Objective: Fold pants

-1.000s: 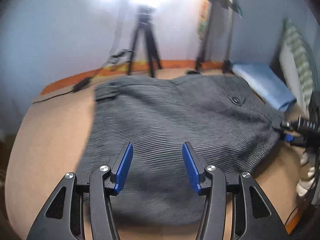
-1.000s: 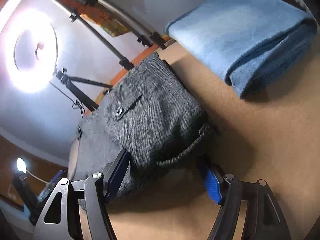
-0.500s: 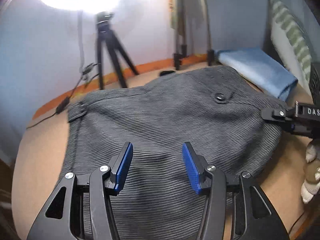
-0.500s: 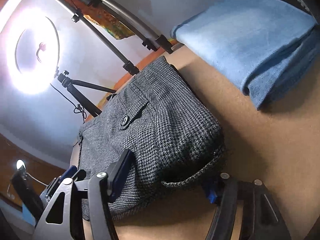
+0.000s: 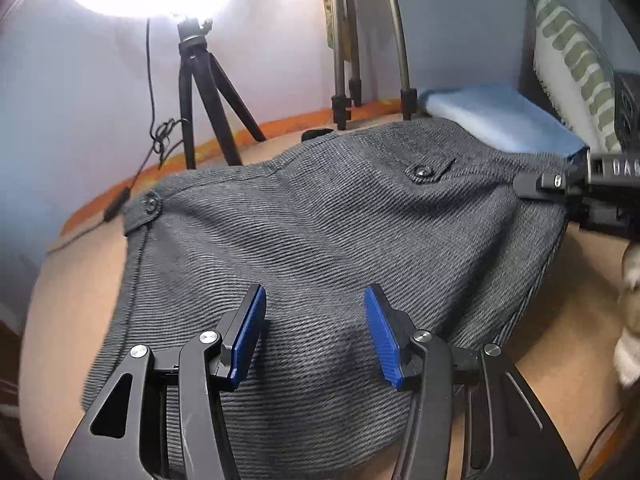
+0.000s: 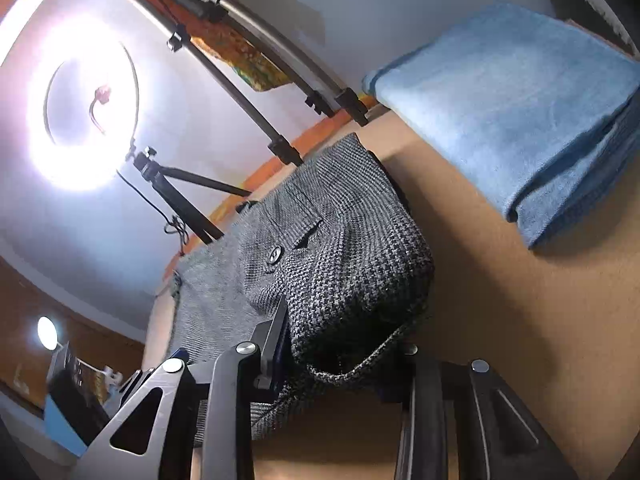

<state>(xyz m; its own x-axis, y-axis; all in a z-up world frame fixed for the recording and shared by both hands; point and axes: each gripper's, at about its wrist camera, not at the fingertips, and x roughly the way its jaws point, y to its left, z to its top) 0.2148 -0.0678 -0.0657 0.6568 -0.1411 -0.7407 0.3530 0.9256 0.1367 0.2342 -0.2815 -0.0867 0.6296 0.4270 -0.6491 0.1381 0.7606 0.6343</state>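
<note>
The grey pants [image 5: 320,240] lie folded on the tan worktop [image 6: 520,320] beside a blue towel [image 6: 520,112]. Left claw [image 5: 315,334] hovers above them, fingers apart — right claw [image 6: 340,356] grips their edge.

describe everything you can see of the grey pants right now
The grey pants look like woven houndstooth cloth, folded into a thick bundle lying on the tan surface. A buttoned pocket flap faces up, and a second button sits at the far corner. The right tool surrounds one bunched corner; the left tool is open above the near edge.
</note>
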